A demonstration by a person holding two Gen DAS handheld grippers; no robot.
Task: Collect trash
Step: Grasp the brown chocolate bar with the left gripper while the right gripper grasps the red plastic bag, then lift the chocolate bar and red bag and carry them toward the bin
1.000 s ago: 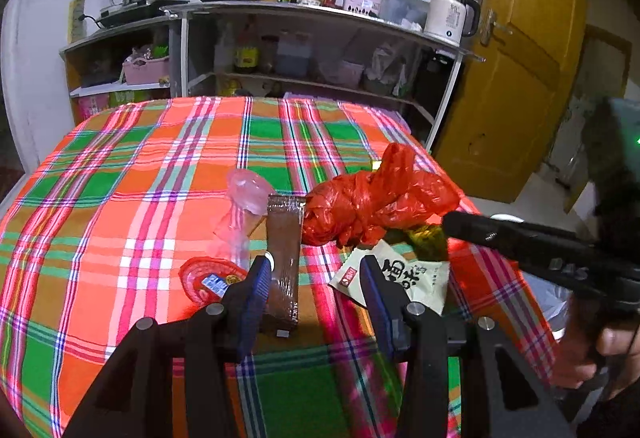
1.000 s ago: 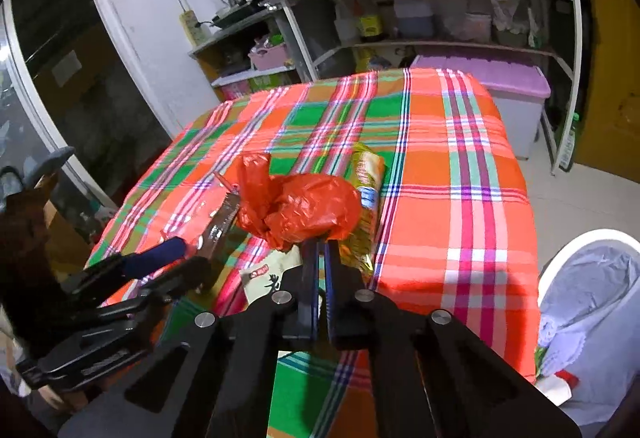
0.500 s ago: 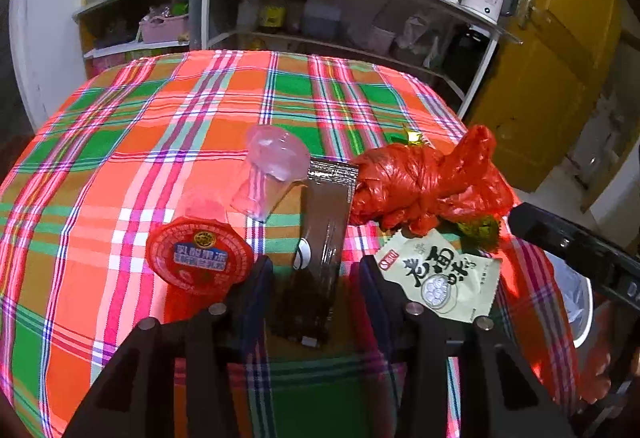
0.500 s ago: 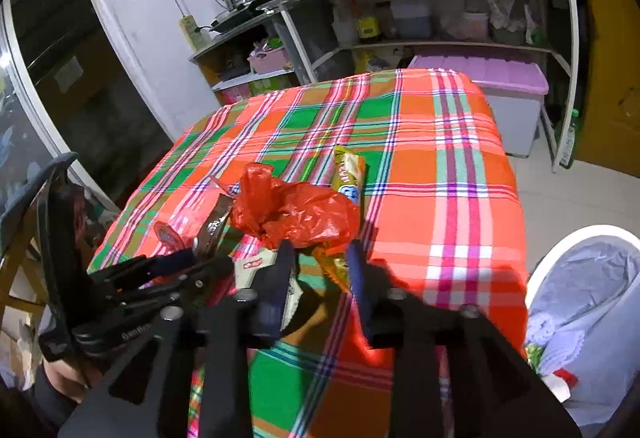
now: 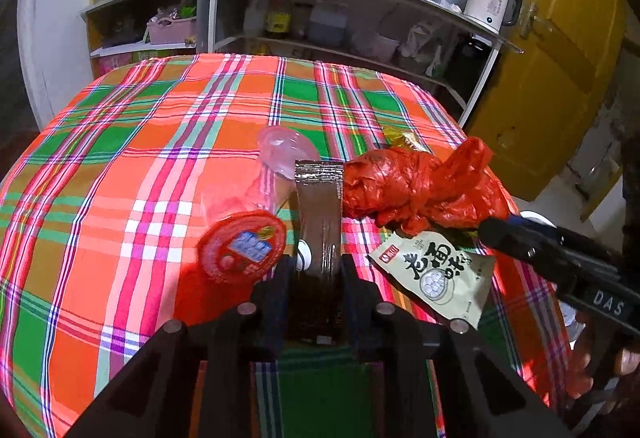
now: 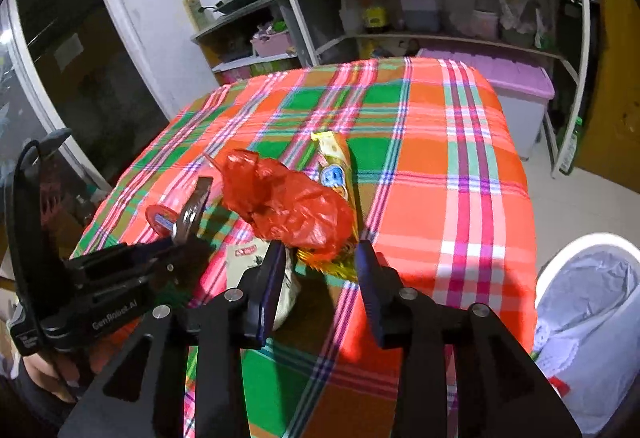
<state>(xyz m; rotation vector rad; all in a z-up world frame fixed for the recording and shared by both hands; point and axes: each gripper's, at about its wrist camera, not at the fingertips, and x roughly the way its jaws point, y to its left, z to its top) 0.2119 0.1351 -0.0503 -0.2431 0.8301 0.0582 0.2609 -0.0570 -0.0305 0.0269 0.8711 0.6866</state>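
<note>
My left gripper (image 5: 316, 270) has closed in over the last second: a moment ago its jaws stood wide on either side of the brown wrapper (image 5: 319, 213), and now they are clenched on the near end of that strip, which runs away from me toward the red plastic bag (image 5: 416, 189). I judge the first piece of trash is caught and ready to lift. My right gripper (image 6: 320, 266) has gone the other way; a second ago its jaws were pressed together, and now they are released, spread wide with the near end of the bag sitting just ahead of the gap.

Everything sits on the checked desk (image 5: 160, 141). Taking the bag as my landmark: the brown wrapper lies against its left side, the red round lid (image 5: 242, 246) is further left beyond the wrapper, and the clear plastic cup (image 5: 276, 165) lies tipped over behind the lid. The white sachet (image 5: 436, 270) pokes out from under the bag's near edge, and the yellow snack packet (image 6: 336, 173) lies along its right side, partly underneath. The lined bin (image 6: 588, 314) stands on the floor well to the right of the bag, off the desk's edge. My guess is the right jaws will need to come forward over the bag before they squeeze.
</note>
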